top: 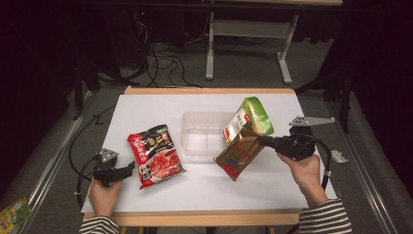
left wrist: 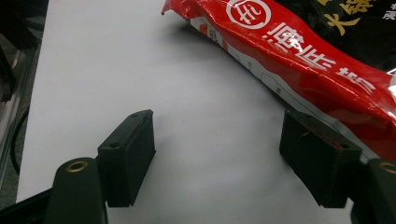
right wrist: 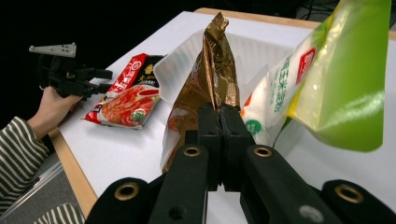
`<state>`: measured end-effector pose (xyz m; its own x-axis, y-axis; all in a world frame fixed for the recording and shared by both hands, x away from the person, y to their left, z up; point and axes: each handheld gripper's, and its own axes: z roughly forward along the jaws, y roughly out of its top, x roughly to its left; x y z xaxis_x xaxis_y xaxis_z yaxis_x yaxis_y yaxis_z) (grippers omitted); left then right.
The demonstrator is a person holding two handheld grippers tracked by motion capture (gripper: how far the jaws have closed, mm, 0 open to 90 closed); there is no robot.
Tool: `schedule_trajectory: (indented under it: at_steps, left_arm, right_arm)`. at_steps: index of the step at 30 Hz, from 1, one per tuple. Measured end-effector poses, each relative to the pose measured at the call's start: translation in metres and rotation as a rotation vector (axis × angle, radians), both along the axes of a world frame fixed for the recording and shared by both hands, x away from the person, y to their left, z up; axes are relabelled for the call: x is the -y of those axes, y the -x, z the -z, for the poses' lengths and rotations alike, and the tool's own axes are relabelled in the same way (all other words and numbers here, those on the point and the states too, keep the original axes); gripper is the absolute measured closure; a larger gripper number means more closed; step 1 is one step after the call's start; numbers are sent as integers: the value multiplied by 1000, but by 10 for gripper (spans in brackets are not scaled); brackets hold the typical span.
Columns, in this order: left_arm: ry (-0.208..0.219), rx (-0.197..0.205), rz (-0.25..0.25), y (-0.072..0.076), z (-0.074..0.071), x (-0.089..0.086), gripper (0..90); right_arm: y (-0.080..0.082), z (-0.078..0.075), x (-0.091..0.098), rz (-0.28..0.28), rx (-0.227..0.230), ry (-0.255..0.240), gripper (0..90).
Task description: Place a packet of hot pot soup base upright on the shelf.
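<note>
My right gripper (top: 262, 140) is shut on the edge of a gold-brown packet (top: 239, 152), holding it tilted just right of the clear plastic bin (top: 200, 132). In the right gripper view the jaws pinch that gold-brown packet (right wrist: 212, 79) edge-on. A green and white pouch (top: 251, 118) leans beside it, close against the bin's right end. A red and black noodle packet (top: 155, 154) lies flat on the white table. My left gripper (top: 130, 167) stands open beside the packet's left edge, resting near the table top. In the left gripper view the right pad (left wrist: 317, 156) is close to the red packet (left wrist: 322, 60).
The white table top (top: 146, 109) has a wooden front edge (top: 195, 218). A green snack packet (top: 13, 214) lies on the floor at lower left. Cables and a white table frame (top: 248, 44) stand beyond the far edge.
</note>
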<state>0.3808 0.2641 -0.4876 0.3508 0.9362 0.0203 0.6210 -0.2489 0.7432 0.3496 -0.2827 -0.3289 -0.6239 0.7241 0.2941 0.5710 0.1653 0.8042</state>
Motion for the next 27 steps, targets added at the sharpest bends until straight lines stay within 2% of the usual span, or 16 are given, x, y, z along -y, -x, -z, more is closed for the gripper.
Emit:
schedule_trajectory:
  at_steps: [9, 27]
  left_arm:
    - [1, -1, -1, 0, 0, 0, 267]
    - [4, -3, 0, -1, 0, 0, 267]
  right_arm:
    - [-7, -9, -7, 16, 6, 10, 900]
    - [-36, -30, -23, 108, -7, 31, 900]
